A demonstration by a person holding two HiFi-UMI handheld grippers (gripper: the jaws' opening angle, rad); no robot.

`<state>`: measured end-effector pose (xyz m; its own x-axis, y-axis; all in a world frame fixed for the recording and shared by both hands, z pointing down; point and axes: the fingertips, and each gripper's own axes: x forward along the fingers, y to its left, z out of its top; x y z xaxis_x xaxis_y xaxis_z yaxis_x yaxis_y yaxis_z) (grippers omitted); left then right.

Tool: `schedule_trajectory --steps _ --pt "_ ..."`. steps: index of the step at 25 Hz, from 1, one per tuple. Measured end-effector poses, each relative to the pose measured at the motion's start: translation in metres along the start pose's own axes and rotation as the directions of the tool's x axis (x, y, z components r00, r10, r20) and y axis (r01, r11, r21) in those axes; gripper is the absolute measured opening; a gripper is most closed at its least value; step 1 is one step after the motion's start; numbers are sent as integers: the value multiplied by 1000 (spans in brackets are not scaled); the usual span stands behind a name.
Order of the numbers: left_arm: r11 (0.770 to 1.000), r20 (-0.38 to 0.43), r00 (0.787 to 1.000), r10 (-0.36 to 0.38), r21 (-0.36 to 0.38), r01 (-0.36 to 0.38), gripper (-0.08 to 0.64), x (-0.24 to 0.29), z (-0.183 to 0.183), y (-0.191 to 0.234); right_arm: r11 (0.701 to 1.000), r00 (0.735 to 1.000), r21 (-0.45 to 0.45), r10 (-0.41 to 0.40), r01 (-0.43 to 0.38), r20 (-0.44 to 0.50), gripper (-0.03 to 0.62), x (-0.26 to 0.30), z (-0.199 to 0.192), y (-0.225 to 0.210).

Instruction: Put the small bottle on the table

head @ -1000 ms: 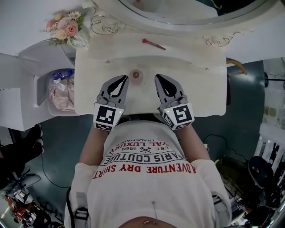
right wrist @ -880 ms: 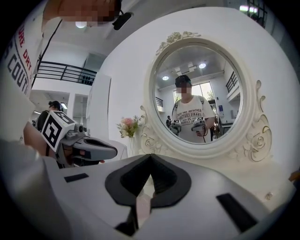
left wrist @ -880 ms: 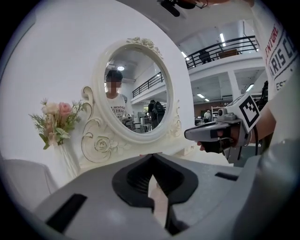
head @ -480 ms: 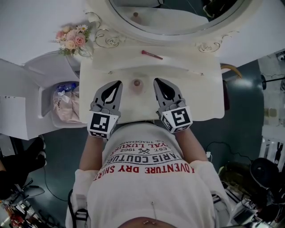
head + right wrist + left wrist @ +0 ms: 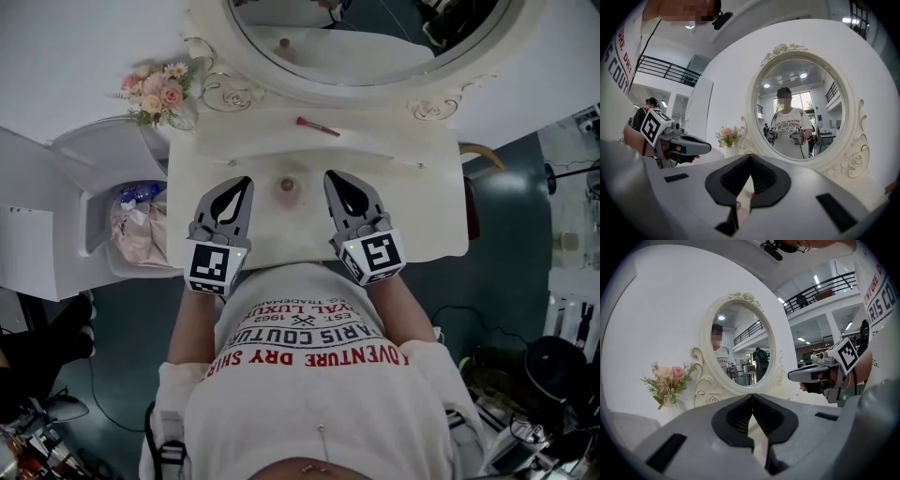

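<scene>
**Small bottle (image 5: 288, 186) stands on the counter (image 5: 412, 216) — both claws empty**

The small bottle sits upright near the counter's middle, between my two claws and touching neither. I judge it light, rigid and easy to topple; a pinch across its body, below the cap, should suit. The left claw (image 5: 247, 181) and right claw (image 5: 329, 175) have their jaws pressed together on nothing — both point roughly level toward the mirror (image 5: 375, 33), with my forearms tucked in at the counter's front edge.

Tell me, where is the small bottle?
In the head view, the small bottle sits on the white table, between the left gripper and right gripper, near the mirror.
</scene>
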<state>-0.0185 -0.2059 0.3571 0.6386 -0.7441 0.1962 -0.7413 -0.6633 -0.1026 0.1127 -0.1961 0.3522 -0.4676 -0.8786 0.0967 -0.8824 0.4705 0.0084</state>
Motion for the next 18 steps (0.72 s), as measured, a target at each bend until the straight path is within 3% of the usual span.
schedule_trajectory --steps 6,18 --pt "999 -6 1000 6 -42 -6 8 4 -4 8 1000 1000 24 -8 8 -11 -2 3 -3 -5" --pt "999 19 1000 -12 -41 13 8 9 0 6 1000 1000 21 6 -6 -10 -2 4 -3 -8"
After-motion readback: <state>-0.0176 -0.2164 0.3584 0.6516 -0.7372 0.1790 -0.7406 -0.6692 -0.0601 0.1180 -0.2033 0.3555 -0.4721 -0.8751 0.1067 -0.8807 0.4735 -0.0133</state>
